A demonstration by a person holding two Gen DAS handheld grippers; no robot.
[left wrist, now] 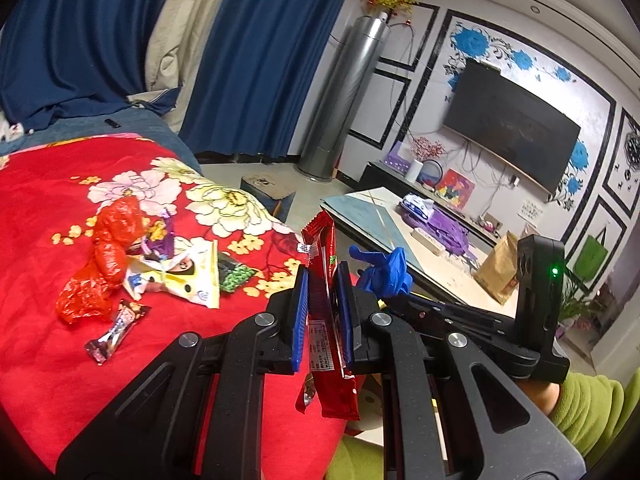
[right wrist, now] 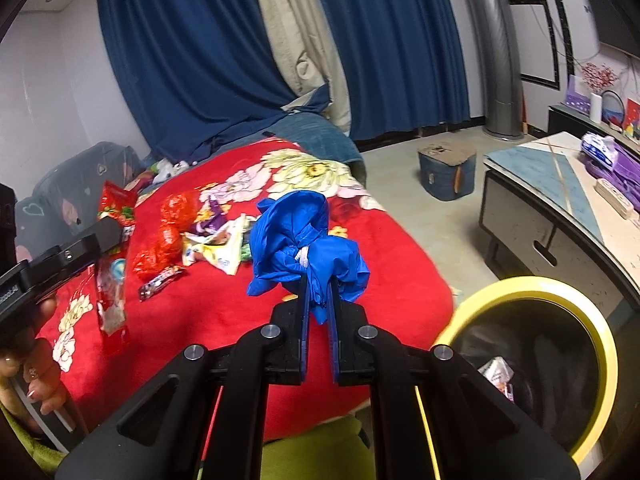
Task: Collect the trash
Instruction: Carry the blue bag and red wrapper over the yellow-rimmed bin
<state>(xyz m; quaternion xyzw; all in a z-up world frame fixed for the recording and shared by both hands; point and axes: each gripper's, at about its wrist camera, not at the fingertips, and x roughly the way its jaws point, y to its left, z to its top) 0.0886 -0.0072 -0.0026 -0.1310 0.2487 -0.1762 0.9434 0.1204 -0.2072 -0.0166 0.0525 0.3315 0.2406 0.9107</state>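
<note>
My left gripper [left wrist: 322, 280] is shut on a long red snack wrapper [left wrist: 326, 312], held upright above the red floral blanket [left wrist: 48, 376]; the wrapper also shows in the right wrist view [right wrist: 114, 264]. My right gripper [right wrist: 319, 288] is shut on a crumpled blue plastic bag [right wrist: 300, 236], also visible in the left wrist view [left wrist: 384, 270]. On the blanket lie a crumpled red plastic bag [left wrist: 104, 256], a yellow-white wrapper [left wrist: 184, 276], a purple wrapper [left wrist: 160, 236], a green wrapper [left wrist: 236, 274] and a small candy bar wrapper [left wrist: 116, 330]. A yellow-rimmed bin [right wrist: 536, 360] with a black liner stands at lower right.
A low coffee table [left wrist: 384, 224] with a purple bag [left wrist: 444, 226] and a brown paper bag [left wrist: 500, 268] stands right of the bed. A small blue stool [right wrist: 446, 174], a grey tower unit [left wrist: 344, 92], blue curtains [right wrist: 192, 52] and a wall TV [left wrist: 512, 124] lie beyond.
</note>
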